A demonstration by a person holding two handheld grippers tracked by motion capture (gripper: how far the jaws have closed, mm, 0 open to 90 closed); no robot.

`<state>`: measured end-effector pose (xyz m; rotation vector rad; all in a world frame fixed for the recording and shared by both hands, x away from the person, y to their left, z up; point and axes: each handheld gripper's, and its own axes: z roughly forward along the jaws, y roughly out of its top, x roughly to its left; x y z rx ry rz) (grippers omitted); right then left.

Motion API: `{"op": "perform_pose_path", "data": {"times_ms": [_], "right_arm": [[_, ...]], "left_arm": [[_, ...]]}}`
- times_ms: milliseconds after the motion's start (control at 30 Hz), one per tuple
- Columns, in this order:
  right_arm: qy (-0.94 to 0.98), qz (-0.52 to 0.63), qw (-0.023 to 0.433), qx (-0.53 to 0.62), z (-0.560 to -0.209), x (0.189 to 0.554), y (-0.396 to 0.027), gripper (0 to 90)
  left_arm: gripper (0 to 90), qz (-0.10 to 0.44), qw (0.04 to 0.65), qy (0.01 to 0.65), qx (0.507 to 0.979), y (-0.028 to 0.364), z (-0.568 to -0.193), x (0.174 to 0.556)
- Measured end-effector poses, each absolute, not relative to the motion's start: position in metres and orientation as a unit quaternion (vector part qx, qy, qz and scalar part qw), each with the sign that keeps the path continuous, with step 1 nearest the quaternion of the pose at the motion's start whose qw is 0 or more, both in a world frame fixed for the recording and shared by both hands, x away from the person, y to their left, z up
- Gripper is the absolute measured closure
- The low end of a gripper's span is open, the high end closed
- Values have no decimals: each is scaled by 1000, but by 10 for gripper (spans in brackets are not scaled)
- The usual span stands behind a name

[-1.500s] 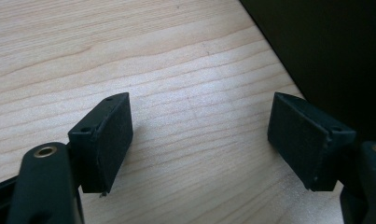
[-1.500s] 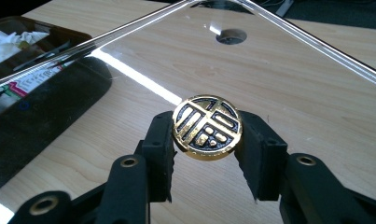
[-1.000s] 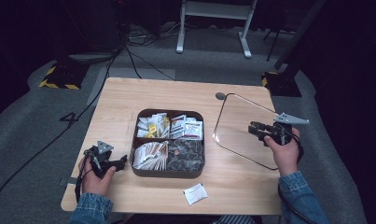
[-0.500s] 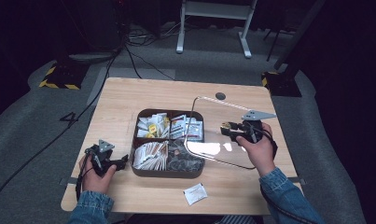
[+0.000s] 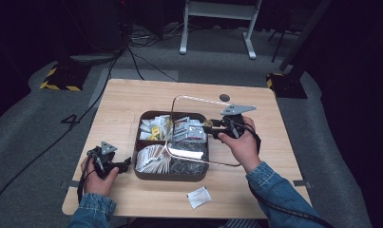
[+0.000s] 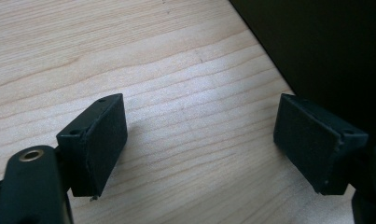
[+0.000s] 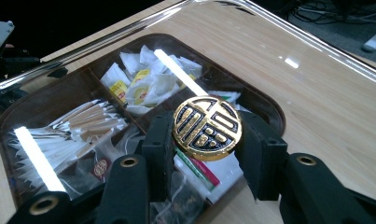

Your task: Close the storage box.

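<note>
Tray (image 6: pixel 325 46) cut off by frame edge in left gripper view, packet (image 5: pixel 198 196) print too small to read, sachets (image 7: pixel 143 88) dimmed under clear lid (image 7: pixel 316 56)

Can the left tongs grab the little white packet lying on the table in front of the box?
Probably yes. The left tongs are open and hold nothing, and the white packet lies alone on bare table, with nothing between them.
</note>
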<state>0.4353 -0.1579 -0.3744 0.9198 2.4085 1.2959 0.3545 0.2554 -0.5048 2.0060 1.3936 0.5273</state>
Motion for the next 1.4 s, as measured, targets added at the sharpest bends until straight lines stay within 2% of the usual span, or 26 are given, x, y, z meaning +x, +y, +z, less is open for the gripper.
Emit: {"op": "perform_pose_path", "data": {"times_ms": [767,1400], "right_arm": [[852,421,128,285,-398,442,-74,589],[859,402,123,291,-427,438,-47,589]], "left_arm": [[178,200,316,528,763,256,-505,355],[177,199,316,526,764,256,-505,355]]}}
